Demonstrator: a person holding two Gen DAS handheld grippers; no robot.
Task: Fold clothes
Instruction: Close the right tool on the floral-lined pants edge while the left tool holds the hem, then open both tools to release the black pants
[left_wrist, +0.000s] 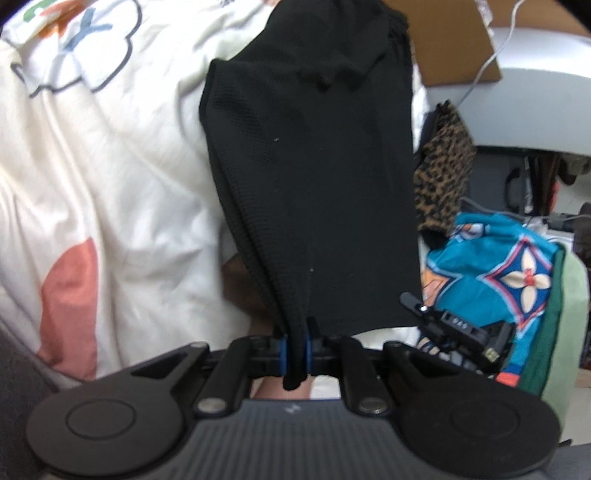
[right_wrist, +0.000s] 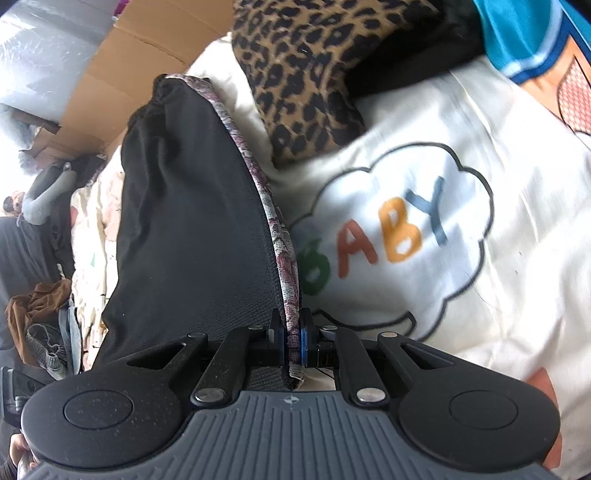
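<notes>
Bed's got a cream quilt (right_wrist: 461, 177) with a "BABY" cloud print (right_wrist: 391, 229), plus a leopard-print piece (right_wrist: 303, 74) and a teal patterned garment (left_wrist: 491, 266) lying on it.

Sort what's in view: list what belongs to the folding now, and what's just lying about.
In use:
black garment, pinched by both grippers
left gripper
right gripper

Lying about:
leopard-print cloth
teal patterned cloth
cream BABY quilt underneath
cardboard box
</notes>
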